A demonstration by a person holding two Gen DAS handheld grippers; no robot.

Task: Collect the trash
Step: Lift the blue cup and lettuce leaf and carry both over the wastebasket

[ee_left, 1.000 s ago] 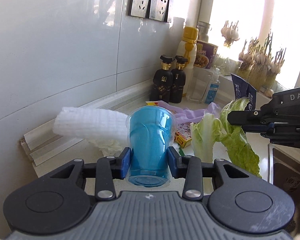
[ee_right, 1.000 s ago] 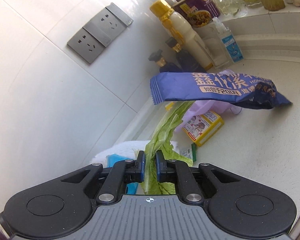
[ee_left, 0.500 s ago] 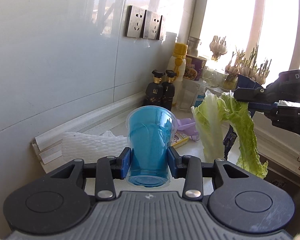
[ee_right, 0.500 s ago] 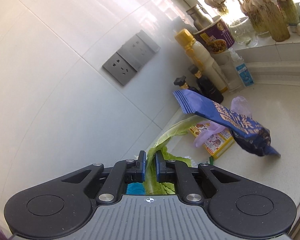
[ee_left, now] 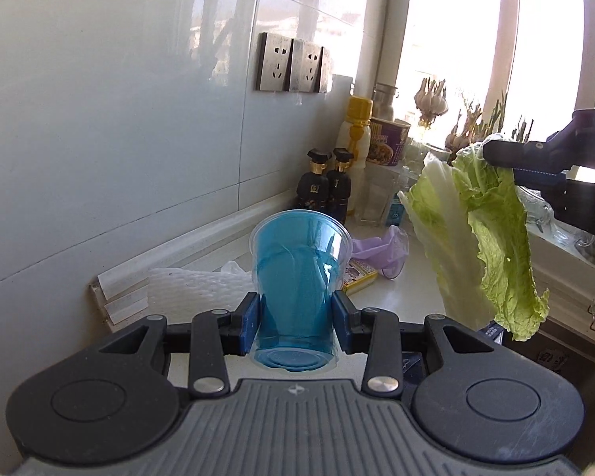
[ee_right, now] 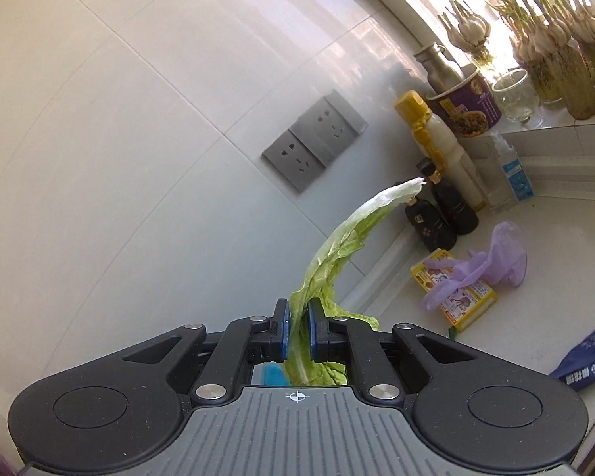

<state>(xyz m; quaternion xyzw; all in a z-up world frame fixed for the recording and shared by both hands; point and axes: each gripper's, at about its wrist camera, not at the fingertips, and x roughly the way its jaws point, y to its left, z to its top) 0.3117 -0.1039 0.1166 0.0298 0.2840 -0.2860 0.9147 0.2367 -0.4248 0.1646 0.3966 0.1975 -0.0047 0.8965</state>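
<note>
We have both hands loaded above the counter (ee_left: 408, 297). Our left gripper (ee_left: 297, 319) is clamped on the lower wall of a clear plastic cup (ee_left: 299, 277) stuffed with blue material, mouth tilted away toward the far wall. Our right gripper (ee_right: 297, 331) is pinched tight on a cabbage leaf (ee_right: 329, 261); in the left wrist view the leaf (ee_left: 488, 238) hangs in two long floppy lobes from the jaws, off to the right of the cup and over the edge of the sink (ee_left: 555, 357). The weakest point, we judge, is that leaf: it is held only by a thin strip near one end, so a quick swing could tear it or let it slide out, dropping it into the sink or back onto the counter. The dangling lobes could also brush the dark bottles (ee_left: 329, 186) or the purple glove (ee_left: 380, 250) lying on the yellow box (ee_left: 359, 277) if we carry it low toward the far side. The cup is thin and springy; squeezing harder might buckle it and pop it loose, and tipping its mouth further down could spill the blue stuffing. A dark blue wrapper (ee_right: 587, 365) lies on the counter to the near right, and white foam netting (ee_left: 194, 289) lies to the left of the cup, both uncollected, so we would need to come back for them.
</note>
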